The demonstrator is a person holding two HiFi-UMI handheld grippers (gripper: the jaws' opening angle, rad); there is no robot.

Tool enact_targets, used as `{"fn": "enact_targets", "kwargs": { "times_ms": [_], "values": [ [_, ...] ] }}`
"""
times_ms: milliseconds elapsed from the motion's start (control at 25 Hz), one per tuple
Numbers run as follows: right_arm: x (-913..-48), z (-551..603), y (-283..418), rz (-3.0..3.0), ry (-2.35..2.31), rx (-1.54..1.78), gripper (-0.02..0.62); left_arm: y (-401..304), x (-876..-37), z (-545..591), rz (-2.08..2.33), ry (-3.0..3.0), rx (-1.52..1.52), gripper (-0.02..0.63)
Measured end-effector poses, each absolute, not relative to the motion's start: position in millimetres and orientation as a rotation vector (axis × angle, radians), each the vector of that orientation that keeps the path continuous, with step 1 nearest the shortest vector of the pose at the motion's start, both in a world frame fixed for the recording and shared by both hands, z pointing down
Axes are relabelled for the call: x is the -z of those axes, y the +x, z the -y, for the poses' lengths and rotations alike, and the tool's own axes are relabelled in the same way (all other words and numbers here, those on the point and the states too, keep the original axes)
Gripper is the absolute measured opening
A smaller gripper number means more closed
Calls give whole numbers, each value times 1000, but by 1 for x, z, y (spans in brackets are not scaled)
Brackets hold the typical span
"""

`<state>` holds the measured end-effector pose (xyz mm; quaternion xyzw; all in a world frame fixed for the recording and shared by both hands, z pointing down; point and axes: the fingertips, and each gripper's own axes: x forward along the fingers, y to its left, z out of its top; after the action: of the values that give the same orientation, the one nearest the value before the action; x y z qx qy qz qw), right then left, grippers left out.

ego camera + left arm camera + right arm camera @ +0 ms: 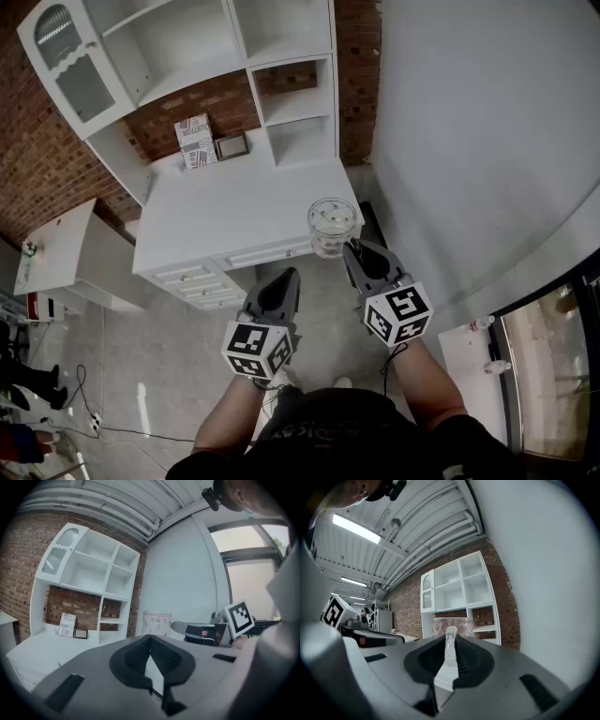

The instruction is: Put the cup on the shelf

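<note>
A clear glass cup with a pale pattern hangs in the air just off the white desk's front right corner, held by its handle in my right gripper, which is shut on it. In the right gripper view the cup shows just beyond the jaws, its handle pinched between them. My left gripper hangs lower left of the cup, shut and with nothing in it. From the left gripper view the cup is off to the right. The white shelf unit stands on the back of the desk against the brick wall.
A white desk with drawers stands below the shelves. A printed box and a small dark frame sit on it at the back. A grey wall runs along the right. A low white cabinet stands at the left.
</note>
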<state>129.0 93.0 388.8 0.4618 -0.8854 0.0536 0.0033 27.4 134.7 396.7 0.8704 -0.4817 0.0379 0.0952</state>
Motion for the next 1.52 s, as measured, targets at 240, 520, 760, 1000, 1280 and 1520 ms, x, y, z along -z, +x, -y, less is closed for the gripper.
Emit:
{"fn": "enact_targets", "kwargs": {
  "times_ms": [240,520,760,1000,1280,1520],
  "values": [
    [-387,-94,129,2802,1436,-167,35,28,-398,-134,1428,2578,-118,5],
    [-387,-95,130,2811,1407,-155,35,29,-397,-136,1454,2570,-121,5],
    [-383,-90,137,2823,1387,-151,35,38,-393,-135,1472,2569,-113,5],
    [-380,-82,143,2835,1393,-159,35,45,-392,-130,1469,2582,-132,5],
    [-378,-57,129,2830,1412,-167,35,31,-390,-104,1454,2598,-130,5],
    [-375,-26,110,2819,1442,-166,35,11,-391,-72,1429,2611,-115,5]
  ]
}}
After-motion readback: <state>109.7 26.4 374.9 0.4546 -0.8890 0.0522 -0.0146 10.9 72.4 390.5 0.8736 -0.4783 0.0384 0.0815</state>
